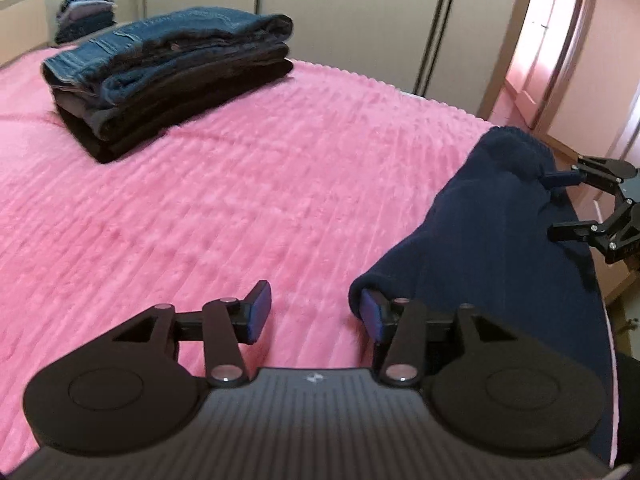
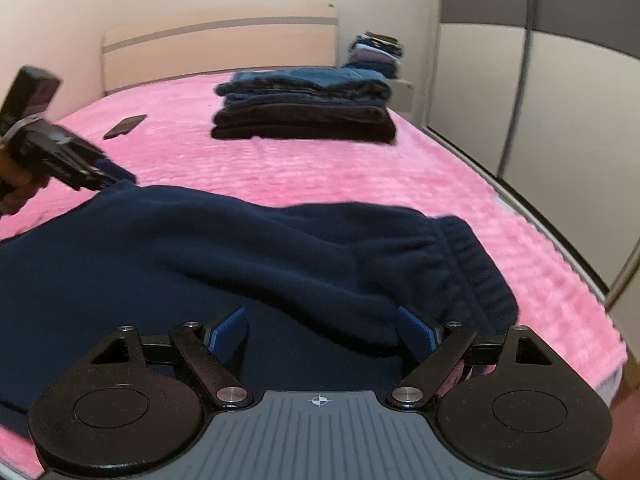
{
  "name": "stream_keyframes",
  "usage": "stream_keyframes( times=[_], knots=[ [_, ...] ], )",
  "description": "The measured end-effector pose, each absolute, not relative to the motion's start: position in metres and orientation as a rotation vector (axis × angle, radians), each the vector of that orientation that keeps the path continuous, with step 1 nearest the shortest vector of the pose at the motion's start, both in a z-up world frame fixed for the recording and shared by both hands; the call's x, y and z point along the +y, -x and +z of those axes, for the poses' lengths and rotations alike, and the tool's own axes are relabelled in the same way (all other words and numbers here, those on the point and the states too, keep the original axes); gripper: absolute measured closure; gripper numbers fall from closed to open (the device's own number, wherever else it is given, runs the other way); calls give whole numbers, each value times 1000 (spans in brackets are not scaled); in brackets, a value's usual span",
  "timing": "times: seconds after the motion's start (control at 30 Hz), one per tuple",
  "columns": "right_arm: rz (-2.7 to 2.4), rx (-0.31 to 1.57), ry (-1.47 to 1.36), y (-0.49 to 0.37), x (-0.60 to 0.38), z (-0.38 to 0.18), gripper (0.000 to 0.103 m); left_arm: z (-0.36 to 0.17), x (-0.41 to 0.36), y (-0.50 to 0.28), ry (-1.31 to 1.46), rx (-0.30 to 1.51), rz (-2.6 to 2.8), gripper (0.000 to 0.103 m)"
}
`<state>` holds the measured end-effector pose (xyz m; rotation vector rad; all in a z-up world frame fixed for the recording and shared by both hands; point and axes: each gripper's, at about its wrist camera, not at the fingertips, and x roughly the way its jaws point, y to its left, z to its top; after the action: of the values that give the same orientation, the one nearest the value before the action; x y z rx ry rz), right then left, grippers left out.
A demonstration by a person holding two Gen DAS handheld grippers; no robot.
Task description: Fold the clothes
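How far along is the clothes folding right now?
Done: a folded stack of jeans sits on the pink bedspread. In hand: the navy garment lies rumpled, both open claws, left claw and right claw, at its edge. Left: folding and stacking it.

You get soft, even indoor light, warm daylight glowing from the doorway (image 1: 560, 40) far right, motion blur throughout, fisheye bending and dark vignetting at edges.

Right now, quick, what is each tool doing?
Left tool: open, holding nothing, beside the navy garment.
Right tool: open, over the garment, gripping nothing.
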<state>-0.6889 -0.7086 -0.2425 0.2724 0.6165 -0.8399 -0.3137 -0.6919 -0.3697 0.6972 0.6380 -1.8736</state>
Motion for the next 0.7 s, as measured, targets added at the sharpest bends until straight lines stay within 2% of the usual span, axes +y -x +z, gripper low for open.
stream_keyframes(
  times=[0.2, 0.37, 0.47, 0.57, 0.7],
  knots=[
    [-747, 578, -215, 681, -698, -229, 18, -350, -672, 292, -637, 618, -1797, 56],
    [-809, 561, -348, 694, -729, -244, 19, -333, -647, 299, -563, 624, -1870, 56],
    [-845, 526, -461, 717, -741, -244, 19, -343, -636, 324, -615, 638, -1910, 56],
    [-881, 507, -440, 728, -727, -229, 18, -354, -617, 352, -723, 571, -1884, 56],
    [-866, 442, -505, 750, -704, -220, 18, -342, -574, 374, -733, 428, -1855, 56]
  ],
)
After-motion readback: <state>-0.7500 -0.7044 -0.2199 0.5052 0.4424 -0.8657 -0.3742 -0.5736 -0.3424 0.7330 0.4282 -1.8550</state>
